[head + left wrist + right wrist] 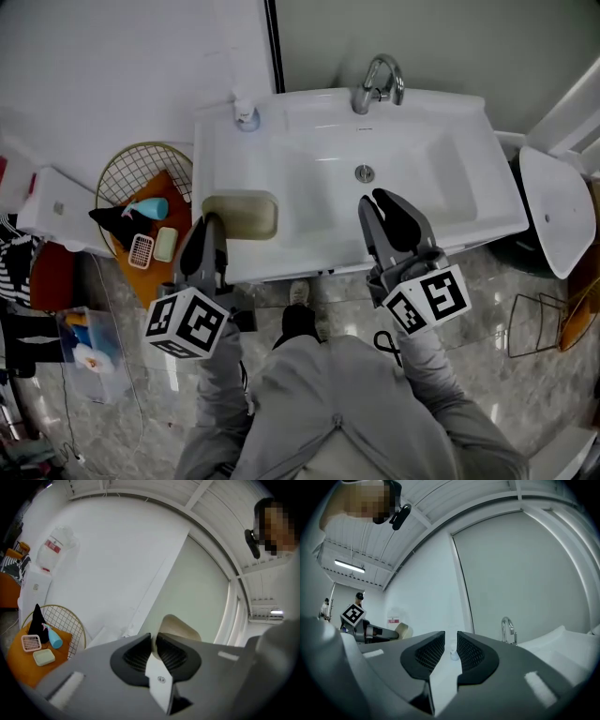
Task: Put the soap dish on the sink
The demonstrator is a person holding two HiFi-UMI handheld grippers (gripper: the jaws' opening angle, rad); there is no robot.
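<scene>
The beige soap dish (pixel 240 215) lies on the left ledge of the white sink (pixel 441 169), tipped slightly toward the front. My left gripper (pixel 210 228) is shut on the dish's near left rim. In the left gripper view the jaws pinch that thin rim, and the soap dish (pixel 181 627) rises behind the left gripper (pixel 153 645). My right gripper (pixel 382 210) hovers over the basin's front edge, below the drain (pixel 365 172). In its own view the right gripper (pixel 450 645) stands open by a narrow gap and holds nothing.
A faucet (pixel 378 82) stands at the back of the sink, and a small bottle (pixel 247 117) at its back left corner. A wire basket (pixel 131 169) with an orange cloth, a blue bottle and soap items sits on the floor at left. A white lid (pixel 553 211) leans at right.
</scene>
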